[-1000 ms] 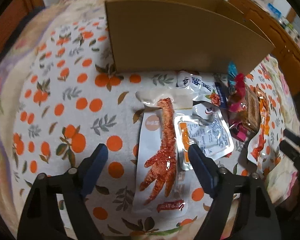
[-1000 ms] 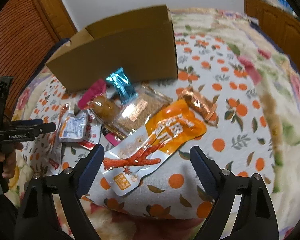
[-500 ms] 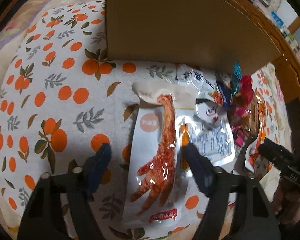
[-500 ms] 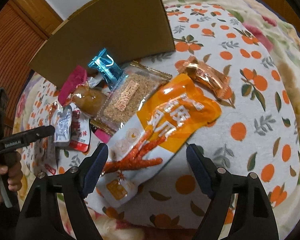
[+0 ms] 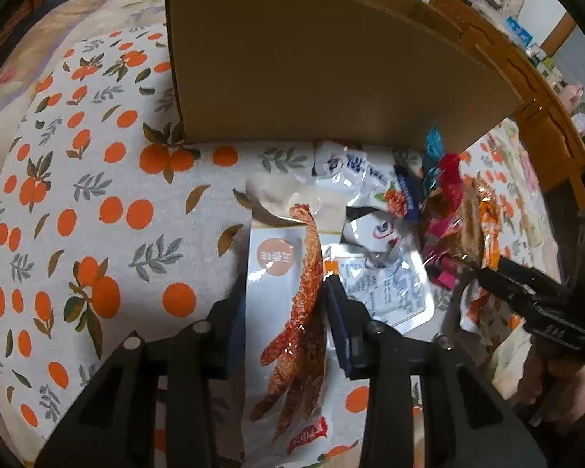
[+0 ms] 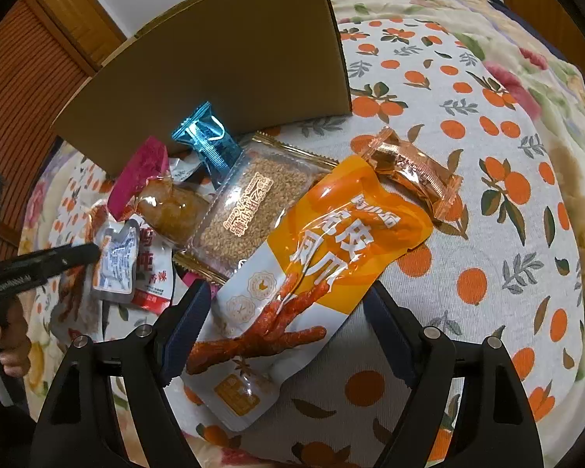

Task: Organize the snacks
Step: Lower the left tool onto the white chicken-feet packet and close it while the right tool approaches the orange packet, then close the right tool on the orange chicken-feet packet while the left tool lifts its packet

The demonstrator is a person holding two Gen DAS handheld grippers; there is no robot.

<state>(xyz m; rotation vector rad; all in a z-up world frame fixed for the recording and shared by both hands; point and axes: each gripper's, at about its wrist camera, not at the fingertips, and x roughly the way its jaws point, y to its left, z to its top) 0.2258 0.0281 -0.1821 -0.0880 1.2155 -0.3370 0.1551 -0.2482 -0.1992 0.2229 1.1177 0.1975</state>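
orange-print bedspread (image 5: 97, 195) covers the bed everything sits on, with wooden cupboards (image 6: 39, 78) behind, and a big plain brown cardboard box (image 5: 312, 74) stands at the far side of the snack pile. can't see inside the box from either view, so no idea if anything's in it yet, but judging by what's lying around the sorting has barely started: pretty much every packet sits out on the bed in front of the box.

left gripper (image 5: 284, 312) is down low over a white pouch with a red chicken foot printed on it (image 5: 288, 312), jaws narrowed to the pouch's two long edges and touching or very nearly touching them. looks like the pinch is happening right now, though i wouldn't swear it's fully clamped. pouch lies flat, not lifted.

right gripper (image 6: 284, 312) hovers with jaws spread wide either side of an orange-and-white chicken foot pouch (image 6: 323, 257), not touching it.

also out on the bed: a clear packet of sesame candy (image 6: 253, 206), a blue foil wrapper (image 6: 206, 140), a copper-coloured foil wrapper (image 6: 413, 171), a pink-topped packet (image 6: 152, 187), a small clear packet with printed text (image 5: 382, 284).

i'd guess both pouches go into the box next, then the rest one by one.
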